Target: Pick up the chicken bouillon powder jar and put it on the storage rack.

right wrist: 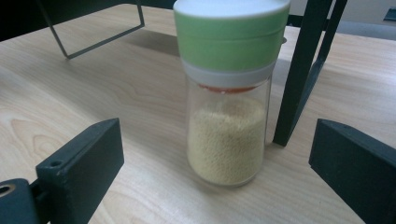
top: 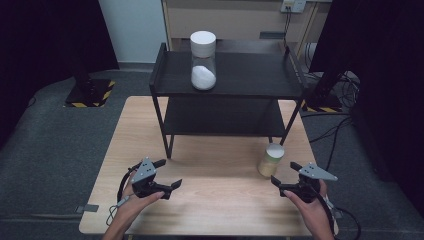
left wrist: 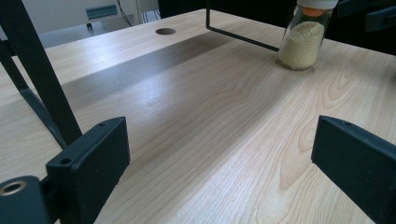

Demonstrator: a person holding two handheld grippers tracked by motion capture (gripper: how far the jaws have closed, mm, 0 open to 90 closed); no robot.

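Left tongs (top: 169, 174): lower left of the high view, held over bare worktop (top: 220, 200), jaws wide, nothing between them. In the left gripper view the jaws frame plain wood only; the jar (left wrist: 302, 39) sits far off at upper right of that frame.

Rack (top: 227, 82): upper centre of the high view, a black two-tier unit. A white-capped jar of white powder (top: 203, 60) stands on its top shelf.

Jar (top: 270, 160): right of centre in the high view, upright on the worktop, just beside the rack's right front leg. Clear body, yellowish grains filling roughly the lower half. Long axis vertical.

Right tongs (top: 285, 174): lower right of the high view, jaws wide, empty. The jar stands just ahead of them, up and slightly left in the frame, apart from both jaws. This hand is plainly the nearer.

The right gripper view shows the jar (right wrist: 229, 116) centred between the jaws, its cap green with a white top, and the rack leg (right wrist: 303, 70) close behind it. The high view shows the cap as white only. Judgement: a straight advance would put the body between the jaws; the leg leaves little margin behind.
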